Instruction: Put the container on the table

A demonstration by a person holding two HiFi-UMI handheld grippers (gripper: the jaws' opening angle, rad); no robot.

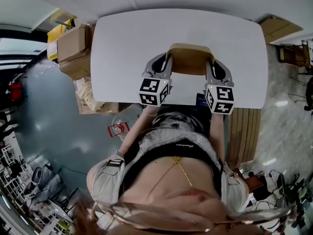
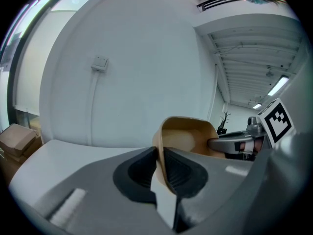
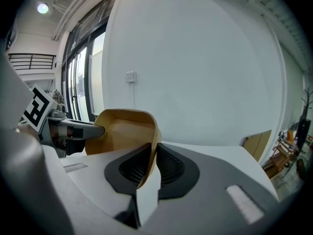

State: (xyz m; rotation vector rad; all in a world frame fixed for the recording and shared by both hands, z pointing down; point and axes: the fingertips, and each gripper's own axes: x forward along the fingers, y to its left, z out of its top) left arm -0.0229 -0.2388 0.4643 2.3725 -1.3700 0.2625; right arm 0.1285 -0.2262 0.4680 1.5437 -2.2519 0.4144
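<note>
Person's torso (image 1: 168, 155) fills the bottom of the head view. Just beyond it both arms reach over the near edge of the white table (image 1: 132, 38). Level with each other are the left tool (image 1: 167, 62) and right tool (image 1: 210, 65), with the tan container (image 1: 190, 58) spanning the gap between them. It looks slightly longer left to right, so each tool takes one end wall. Neither hand is nearer than the other.

Left gripper view: jaws narrow, pinched on the container's thin wall, one jaw inside the rim and one outside. Right gripper view: same pinch on the opposite wall. Each view also catches the other tool across the open cavity, which looks empty.

Head view places the container over the table's near-middle, well in from both side edges, but gives no read on height. Gripper views show table surface past the container, yet the tools' own bodies hide its base, so contact or gap cannot be told.

Judgement: the set-down is a straight drop, both ends lowered together to keep it flat.
</note>
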